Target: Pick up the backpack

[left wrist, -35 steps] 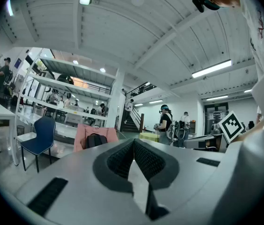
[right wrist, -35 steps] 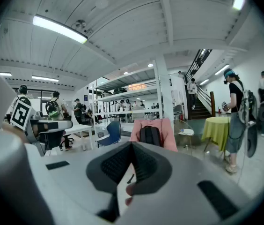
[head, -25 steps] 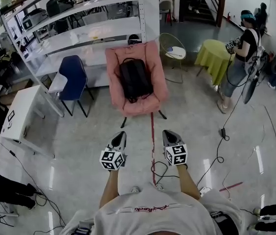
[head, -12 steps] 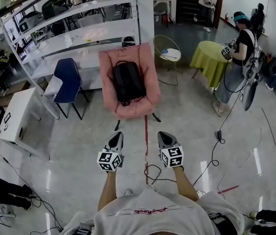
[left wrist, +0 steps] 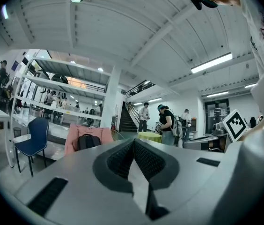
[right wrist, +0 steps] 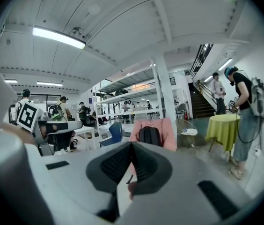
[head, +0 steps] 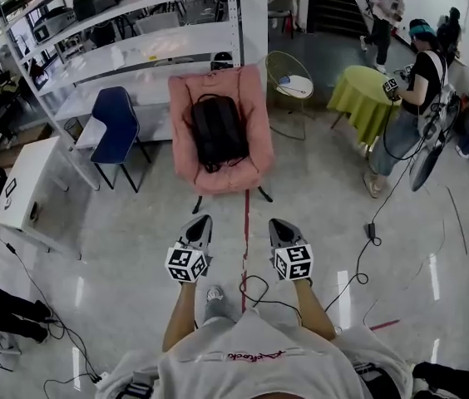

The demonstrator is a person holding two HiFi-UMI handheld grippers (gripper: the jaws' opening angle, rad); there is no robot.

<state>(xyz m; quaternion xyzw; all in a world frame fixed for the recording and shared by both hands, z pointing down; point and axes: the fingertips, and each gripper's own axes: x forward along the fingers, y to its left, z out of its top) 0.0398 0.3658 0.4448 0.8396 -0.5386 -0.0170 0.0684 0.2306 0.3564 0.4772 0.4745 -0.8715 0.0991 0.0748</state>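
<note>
Jaws shut tight on both tools, pads meeting tip to tip with nothing between them. Left gripper point(head: 203, 222) and right gripper point(head: 274, 224) are held side by side in front of the person, roughly level. Both point toward the backpack point(head: 216, 131) and are well apart from it.

Backpack is black and upright, leaning against the back cushion of a pink armchair point(head: 181, 131). Armchair stands on a shiny grey floor point(head: 135, 239) in front of white shelving point(head: 151, 52). Red floor line point(head: 245, 219) runs from the armchair's base toward the person, passing between the two grippers.

Blue chair point(head: 116, 123) sits left of the armchair, white table point(head: 31, 181) further left. Wire-frame chair point(head: 288, 77) is just right of the armchair, then a round table with yellow-green cloth point(head: 363, 98). A bystander in a dark top point(head: 417, 81) stands beside that table holding a device. Black cables point(head: 367, 260) trail over the floor on the right.

Left gripper view: backpack point(left wrist: 89, 141) is small and far — left of the closed tips. Right gripper view: backpack point(right wrist: 150, 135) sits just above the closed tips, near centre, on the same pink armchair.
</note>
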